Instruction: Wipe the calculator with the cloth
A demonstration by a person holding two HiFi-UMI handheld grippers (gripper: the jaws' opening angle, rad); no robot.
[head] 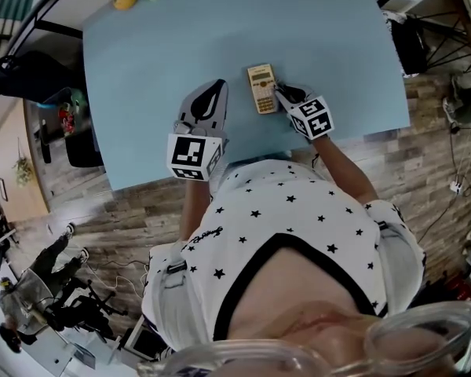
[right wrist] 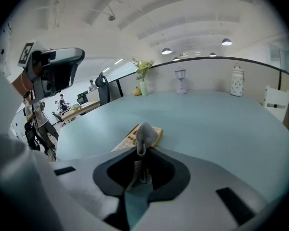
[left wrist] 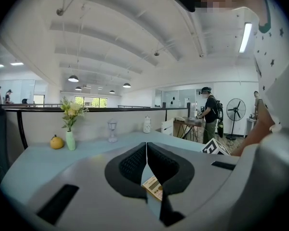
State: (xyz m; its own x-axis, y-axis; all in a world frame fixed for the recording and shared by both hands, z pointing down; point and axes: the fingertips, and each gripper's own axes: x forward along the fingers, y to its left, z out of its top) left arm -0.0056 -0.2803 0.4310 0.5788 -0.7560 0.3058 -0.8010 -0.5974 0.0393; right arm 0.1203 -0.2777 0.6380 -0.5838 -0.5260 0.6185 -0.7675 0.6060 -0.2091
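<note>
The person wears a white short-sleeved shirt [head: 298,226] dotted with small black stars, its neckline edged in black. The left tool [head: 210,86] and right tool [head: 280,91] are grey, each carrying a black-and-white marker cube [head: 193,154].

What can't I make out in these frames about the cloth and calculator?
The cloth: head view, hidden under the right tongs.
Whether cloth touches calculator: right gripper view, the cloth's bunched tip covers the contact.
Calculator keys: head view, too small to read.
Calculator body: left gripper view, only a corner shows below the shut left tongs.
</note>
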